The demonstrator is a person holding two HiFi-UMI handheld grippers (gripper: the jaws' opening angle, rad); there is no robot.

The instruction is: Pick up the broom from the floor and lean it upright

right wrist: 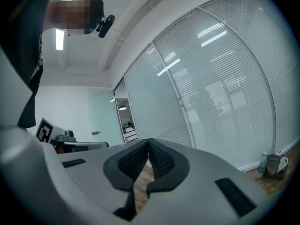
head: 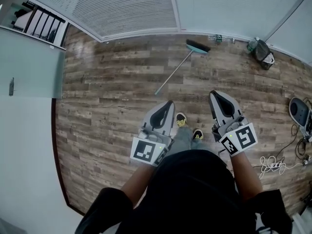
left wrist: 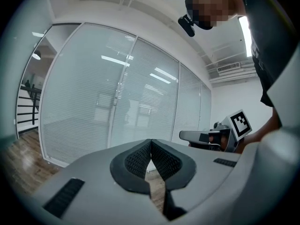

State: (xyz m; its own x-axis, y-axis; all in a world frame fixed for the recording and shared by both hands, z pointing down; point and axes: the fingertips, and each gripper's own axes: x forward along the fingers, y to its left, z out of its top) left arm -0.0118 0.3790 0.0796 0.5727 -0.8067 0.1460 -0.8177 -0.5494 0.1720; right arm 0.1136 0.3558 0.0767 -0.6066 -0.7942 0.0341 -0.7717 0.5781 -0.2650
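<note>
A: Lighting bright and even. The ceiling strip light is blown out, and its reflections streak the glass wall.

B: Head view: sheen on the floor, far left. Fisheye bowing, dark vignetted corners (both gripper views). Soft focus on the left gripper up close.

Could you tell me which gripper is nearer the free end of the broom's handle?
Left. The left gripper points just beside the handle end of the broom; the right gripper is farther off to that end's right.
</note>
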